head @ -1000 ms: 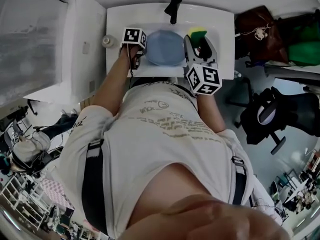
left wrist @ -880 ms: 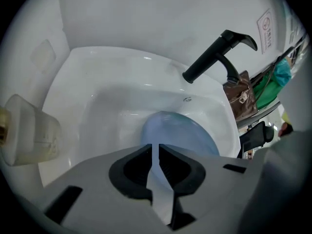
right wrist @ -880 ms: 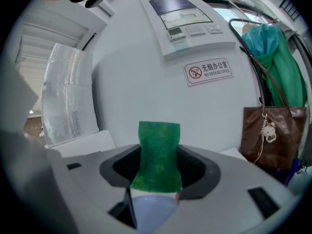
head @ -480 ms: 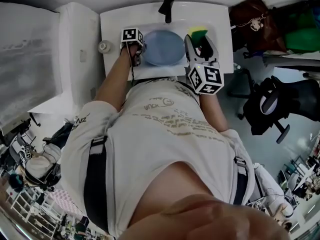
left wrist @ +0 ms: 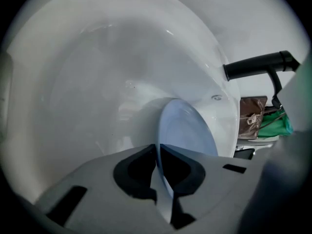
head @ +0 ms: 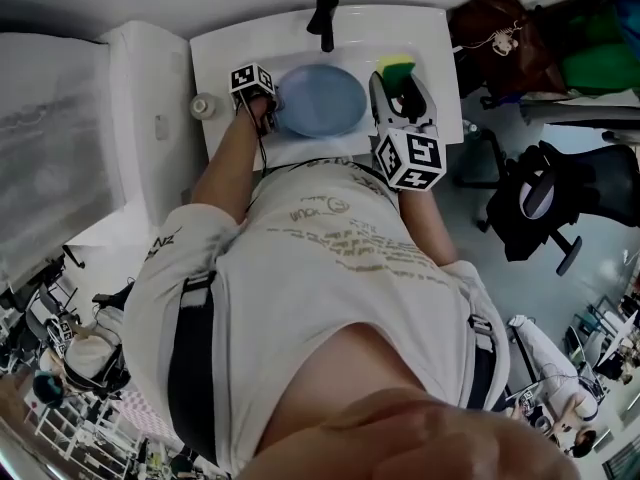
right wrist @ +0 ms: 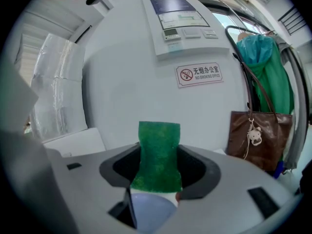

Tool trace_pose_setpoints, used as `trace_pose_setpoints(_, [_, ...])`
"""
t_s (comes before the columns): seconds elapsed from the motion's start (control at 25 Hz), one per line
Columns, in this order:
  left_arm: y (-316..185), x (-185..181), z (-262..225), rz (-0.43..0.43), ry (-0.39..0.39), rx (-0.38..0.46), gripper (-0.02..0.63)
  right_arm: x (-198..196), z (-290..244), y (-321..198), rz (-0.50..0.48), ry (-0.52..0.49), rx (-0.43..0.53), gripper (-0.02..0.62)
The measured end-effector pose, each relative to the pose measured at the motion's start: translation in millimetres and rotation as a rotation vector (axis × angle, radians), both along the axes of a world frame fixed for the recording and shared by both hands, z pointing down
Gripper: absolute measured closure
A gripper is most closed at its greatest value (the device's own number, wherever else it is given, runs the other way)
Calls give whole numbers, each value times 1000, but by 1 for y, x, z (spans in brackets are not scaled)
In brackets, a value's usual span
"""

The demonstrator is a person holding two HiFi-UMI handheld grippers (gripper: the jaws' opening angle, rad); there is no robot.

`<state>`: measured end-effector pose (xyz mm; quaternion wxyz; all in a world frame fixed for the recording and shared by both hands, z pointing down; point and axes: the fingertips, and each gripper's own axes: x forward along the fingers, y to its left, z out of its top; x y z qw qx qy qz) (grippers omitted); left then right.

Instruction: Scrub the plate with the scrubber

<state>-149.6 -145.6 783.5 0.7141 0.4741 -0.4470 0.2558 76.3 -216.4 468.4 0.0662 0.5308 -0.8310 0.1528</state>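
A pale blue plate [head: 320, 98] lies in the white sink [head: 440, 48]. My left gripper [head: 268, 108] is at its left edge. In the left gripper view the plate [left wrist: 187, 130] stands edge-on and its rim runs between the jaws of the left gripper [left wrist: 158, 165], which have just been closing and now pinch it. My right gripper [head: 400, 80] hovers over the sink's right side, shut on a green scrubber [head: 395, 68]. In the right gripper view the scrubber [right wrist: 158, 155] sticks up from the right gripper [right wrist: 157, 172], and a bit of plate [right wrist: 151, 211] shows below.
A black faucet [head: 324, 13] stands at the sink's back edge, also seen as the faucet [left wrist: 258, 66] right of the plate. A brown bag [right wrist: 256, 135] and green cloth hang on the right. A small round bottle [head: 203, 106] stands left of the sink.
My left gripper has sunk to the plate's left rim and rolled. The right gripper with the scrubber has stayed in place.
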Motion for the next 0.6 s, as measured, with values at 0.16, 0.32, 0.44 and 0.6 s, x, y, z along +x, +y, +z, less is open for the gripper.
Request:
trace_pose_setpoints(0.16, [-5, -1, -7, -34, 21, 29, 572, 0, 5, 0, 14, 11, -14, 368])
trace_pose_setpoints(0.32, [-7, 5, -20, -33, 71, 74, 571, -1, 5, 2, 15, 18, -20, 368])
trace_pose_setpoints(0.44, [-10, 9, -30, -12, 80, 128, 571, -2, 9, 4, 13, 28, -30, 368])
trace_pose_setpoints(0.6, [-19, 22, -47, 5, 83, 215, 571, -2, 30, 8, -9, 71, -118, 373])
